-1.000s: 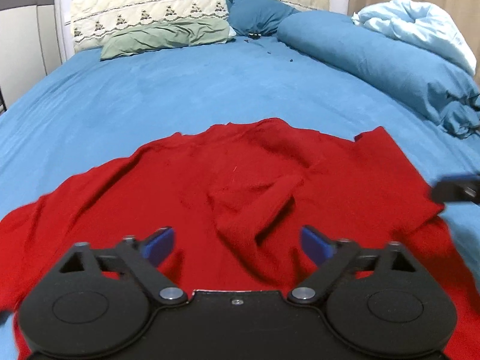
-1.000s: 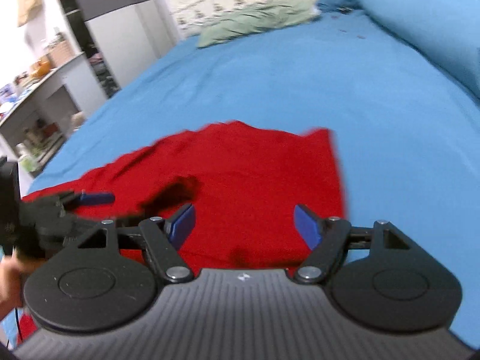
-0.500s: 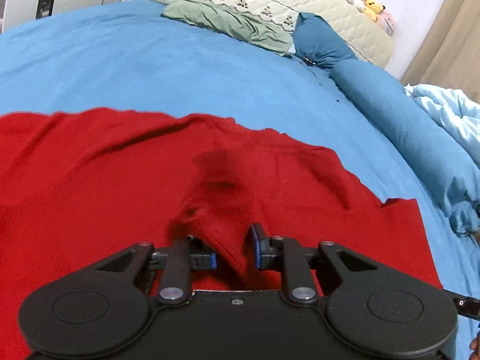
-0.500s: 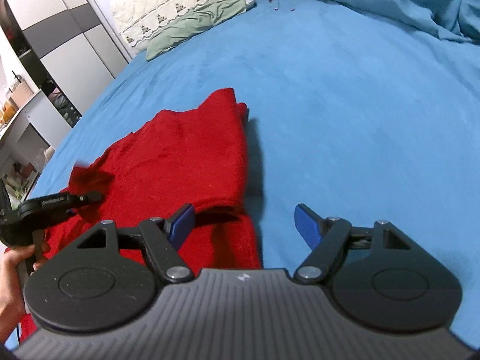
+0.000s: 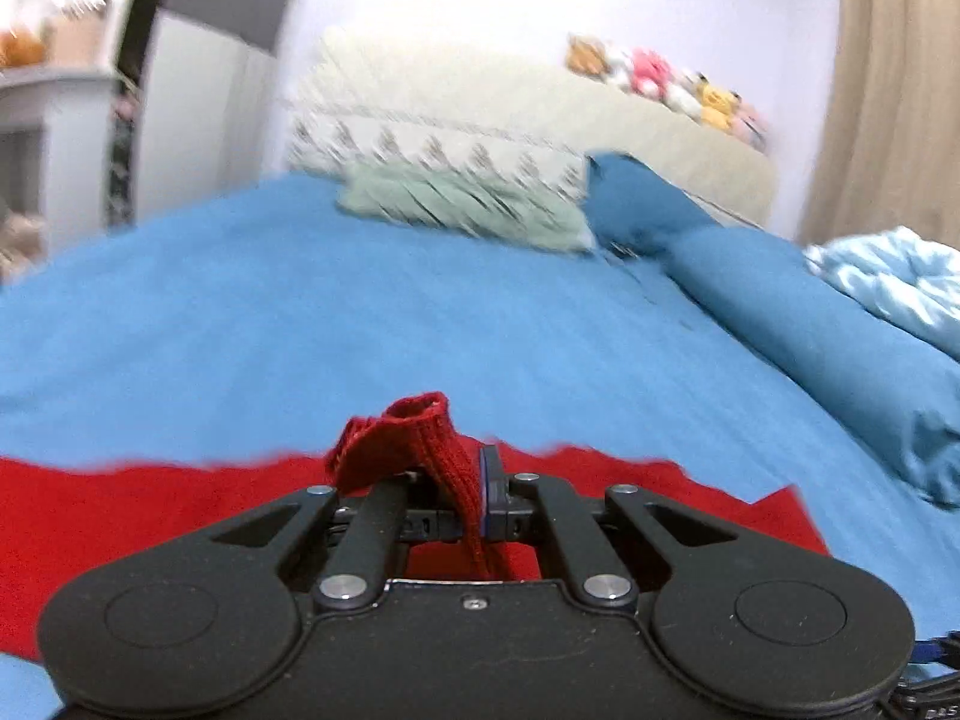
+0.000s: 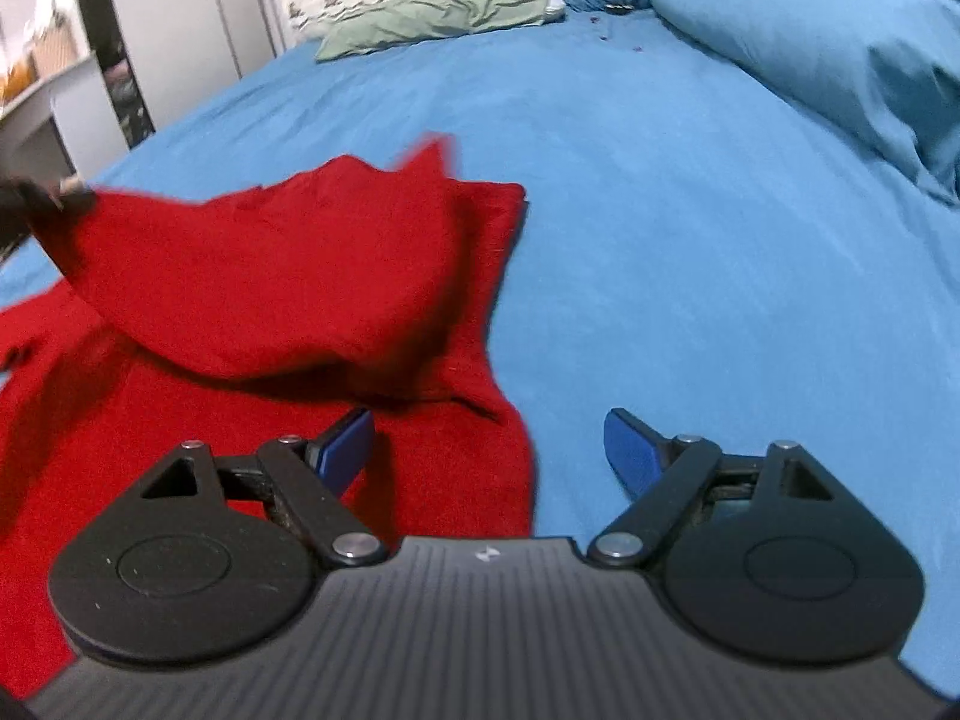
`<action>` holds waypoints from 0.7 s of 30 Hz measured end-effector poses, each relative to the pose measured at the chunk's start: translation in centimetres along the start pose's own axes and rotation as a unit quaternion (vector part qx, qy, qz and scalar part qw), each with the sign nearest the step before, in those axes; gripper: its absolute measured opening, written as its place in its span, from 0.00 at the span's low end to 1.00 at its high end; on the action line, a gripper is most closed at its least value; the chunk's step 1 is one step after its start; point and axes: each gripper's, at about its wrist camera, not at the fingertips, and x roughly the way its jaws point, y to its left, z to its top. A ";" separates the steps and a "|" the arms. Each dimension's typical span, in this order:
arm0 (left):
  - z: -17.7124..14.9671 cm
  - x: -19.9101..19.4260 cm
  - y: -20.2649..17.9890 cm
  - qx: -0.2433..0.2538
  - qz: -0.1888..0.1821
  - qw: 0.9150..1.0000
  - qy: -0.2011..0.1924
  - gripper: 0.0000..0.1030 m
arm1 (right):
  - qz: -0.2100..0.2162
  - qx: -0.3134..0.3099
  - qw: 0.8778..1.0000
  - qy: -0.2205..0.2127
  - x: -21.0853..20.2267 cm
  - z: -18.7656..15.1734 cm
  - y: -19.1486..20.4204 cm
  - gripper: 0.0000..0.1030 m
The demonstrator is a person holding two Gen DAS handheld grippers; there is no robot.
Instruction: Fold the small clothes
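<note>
A red garment (image 6: 270, 276) lies spread on the blue bed sheet (image 6: 690, 240). My left gripper (image 5: 474, 480) is shut on a pinched ridge of the red cloth (image 5: 420, 450), which sticks up between its pads. In the right wrist view that left gripper (image 6: 36, 204) is at the far left edge and holds a flap of the garment raised off the rest. My right gripper (image 6: 489, 444) hovers low over the garment's right edge with its jaws opening. Its left fingertip (image 6: 348, 441) is over red cloth and the other is over the sheet; neither pad presses on anything.
A green pillow (image 5: 468, 210) and a dark blue pillow (image 5: 642, 204) lie at the headboard (image 5: 540, 120), which has plush toys on top. A long blue bolster (image 5: 840, 360) and a pale duvet (image 5: 888, 282) line the right side. A wardrobe (image 6: 180, 42) stands on the left.
My left gripper has shut on a ridge of the red garment and lifted it, tilting the view up. My right gripper has sunk toward the garment's right edge and its jaws stand wider.
</note>
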 end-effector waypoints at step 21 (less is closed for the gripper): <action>-3.1 0.0 6.4 -0.014 0.033 0.997 0.070 0.13 | -0.110 -0.028 0.993 -0.001 1.8 0.2 -0.3 0.93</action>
